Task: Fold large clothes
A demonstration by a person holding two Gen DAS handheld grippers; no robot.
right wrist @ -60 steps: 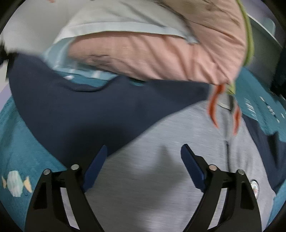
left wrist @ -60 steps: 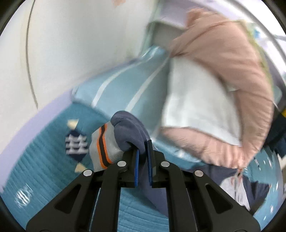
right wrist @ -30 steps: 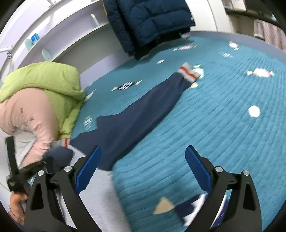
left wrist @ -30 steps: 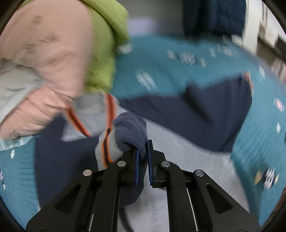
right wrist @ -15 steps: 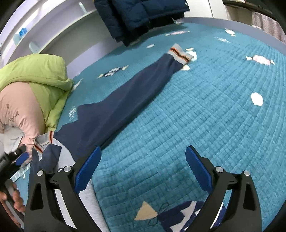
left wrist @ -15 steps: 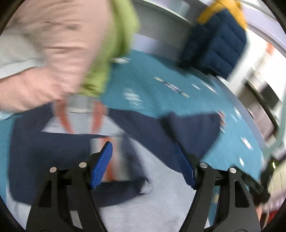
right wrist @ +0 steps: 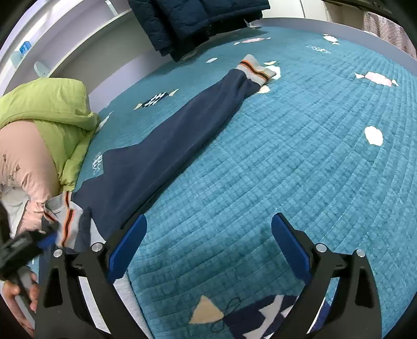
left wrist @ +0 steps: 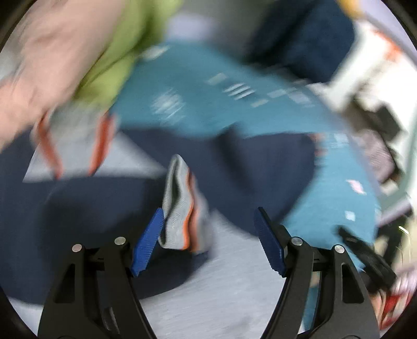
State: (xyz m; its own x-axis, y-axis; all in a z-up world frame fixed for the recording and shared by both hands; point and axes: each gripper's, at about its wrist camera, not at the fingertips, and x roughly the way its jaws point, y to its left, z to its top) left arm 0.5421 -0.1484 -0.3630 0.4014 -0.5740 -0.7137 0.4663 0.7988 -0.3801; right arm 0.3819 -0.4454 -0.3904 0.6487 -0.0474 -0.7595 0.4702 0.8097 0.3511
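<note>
A navy and grey sweatshirt (left wrist: 78, 208) lies on a teal quilted bedspread (right wrist: 286, 156). One sleeve is folded across the body; its grey cuff with orange stripes (left wrist: 179, 208) lies just ahead of my left gripper (left wrist: 208, 240), which is open and empty. In the right wrist view the other navy sleeve (right wrist: 182, 135) stretches straight out to a striped cuff (right wrist: 254, 69). My right gripper (right wrist: 208, 245) is open and empty above the bedspread beside that sleeve. The folded cuff (right wrist: 66, 224) and the left gripper (right wrist: 20, 247) show at that view's left edge.
A pink and green padded jacket (right wrist: 47, 125) lies at the sweatshirt's collar end. A dark blue puffer jacket (right wrist: 192, 20) hangs at the far edge of the bed. A white shelf (right wrist: 65, 39) runs along the wall. The left wrist view is motion-blurred.
My left gripper carried the cuff across the sweatshirt, opened and let it go; the cuff now lies on the body. My right gripper stayed open and swung to face the outstretched sleeve.
</note>
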